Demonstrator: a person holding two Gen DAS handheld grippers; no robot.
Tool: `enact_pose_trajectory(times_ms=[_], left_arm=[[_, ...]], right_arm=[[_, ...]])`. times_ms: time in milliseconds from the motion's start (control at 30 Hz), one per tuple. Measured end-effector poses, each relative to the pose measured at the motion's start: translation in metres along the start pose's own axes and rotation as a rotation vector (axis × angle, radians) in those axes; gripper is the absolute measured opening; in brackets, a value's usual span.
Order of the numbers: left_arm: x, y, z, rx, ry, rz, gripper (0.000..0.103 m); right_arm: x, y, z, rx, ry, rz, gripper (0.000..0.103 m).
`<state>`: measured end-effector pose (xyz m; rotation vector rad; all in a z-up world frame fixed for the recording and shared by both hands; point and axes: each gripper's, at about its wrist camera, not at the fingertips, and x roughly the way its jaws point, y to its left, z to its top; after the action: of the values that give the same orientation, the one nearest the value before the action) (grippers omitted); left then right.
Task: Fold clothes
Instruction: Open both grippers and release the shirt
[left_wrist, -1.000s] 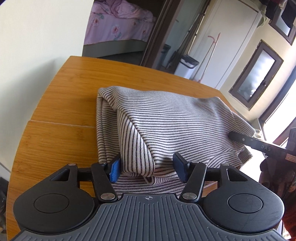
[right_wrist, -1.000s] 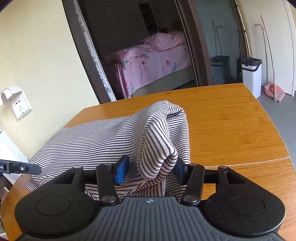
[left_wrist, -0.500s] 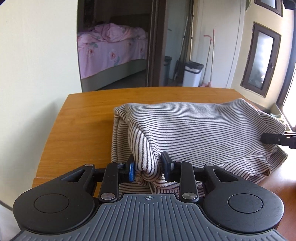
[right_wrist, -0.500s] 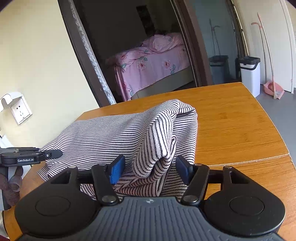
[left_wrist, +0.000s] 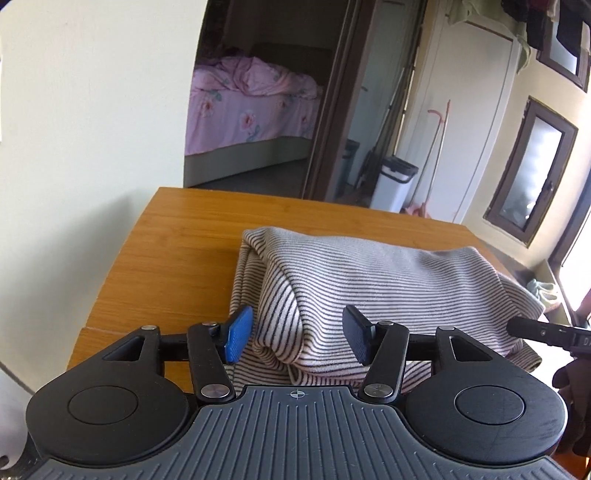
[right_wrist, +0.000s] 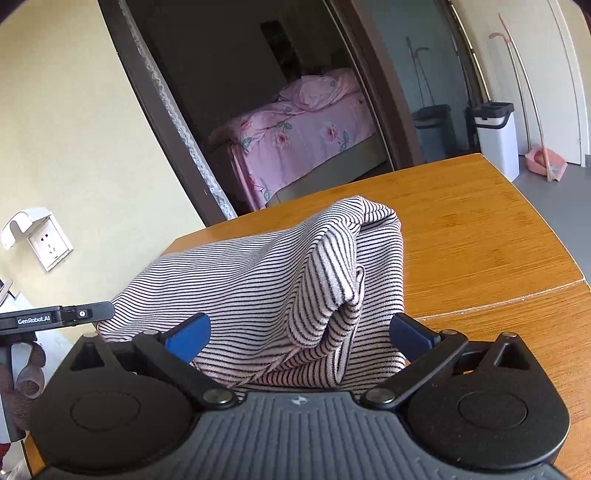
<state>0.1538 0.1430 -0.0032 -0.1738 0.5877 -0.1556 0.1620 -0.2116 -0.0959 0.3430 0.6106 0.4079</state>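
We see the striped garment (left_wrist: 369, 291) lying folded in a bundle on the bench (left_wrist: 177, 240); left tool (left_wrist: 297, 338) and right tool (right_wrist: 299, 334) are opening, pads clear; only tidying seems left

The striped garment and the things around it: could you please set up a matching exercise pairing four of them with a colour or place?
Things:
1. striped garment
2. bedspread
3. bin
4. wall socket

Descriptions:
A. white with a black lid
B. pink, floral
C. on the wooden table
D. on the cream wall

Pairs: 1-C, 2-B, 3-A, 4-D
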Motion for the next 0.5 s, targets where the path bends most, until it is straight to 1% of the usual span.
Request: enact_pose_trajectory(times_ms=[33,67,133,200,267,300,333,367,433,500], left_arm=[[-0.007,-0.005,0.0,-0.015,-0.034,-0.024,0.075],[-0.009,-0.011,-0.001,-0.017,-0.037,-0.071,0.08],[-0.012,-0.022,-0.005,-0.019,-0.042,-0.163,0.084],[-0.006,-0.033,-0.01,-0.003,-0.003,-0.247,0.085],[0.005,-0.041,-0.013,-0.003,0.041,-0.308,0.086],[0.012,-0.043,-0.013,-0.019,0.063,-0.335,0.087],[0.022,-0.043,-0.012,-0.041,0.088,-0.358,0.09],[0.032,-0.044,-0.011,-0.062,0.112,-0.379,0.091],[0.049,-0.041,-0.009,-0.09,0.14,-0.37,0.092],[0.06,-0.037,-0.007,-0.109,0.151,-0.366,0.092]], right_arm=[[0.0,-0.005,0.0,0.033,0.003,-0.014,0.103],[-0.001,-0.009,0.0,0.062,-0.002,-0.018,0.103],[-0.005,-0.014,0.002,0.092,-0.007,-0.012,0.103],[-0.013,-0.013,0.006,0.09,-0.034,-0.001,0.103],[-0.024,-0.007,0.016,0.053,-0.089,0.008,0.103],[-0.029,-0.002,0.024,0.015,-0.115,0.008,0.103],[-0.033,0.003,0.033,-0.039,-0.13,0.004,0.103],[-0.031,0.009,0.041,-0.094,-0.125,-0.007,0.103],[-0.019,0.019,0.054,-0.196,-0.089,-0.065,0.103],[0.001,0.023,0.061,-0.24,-0.036,-0.118,0.103]])
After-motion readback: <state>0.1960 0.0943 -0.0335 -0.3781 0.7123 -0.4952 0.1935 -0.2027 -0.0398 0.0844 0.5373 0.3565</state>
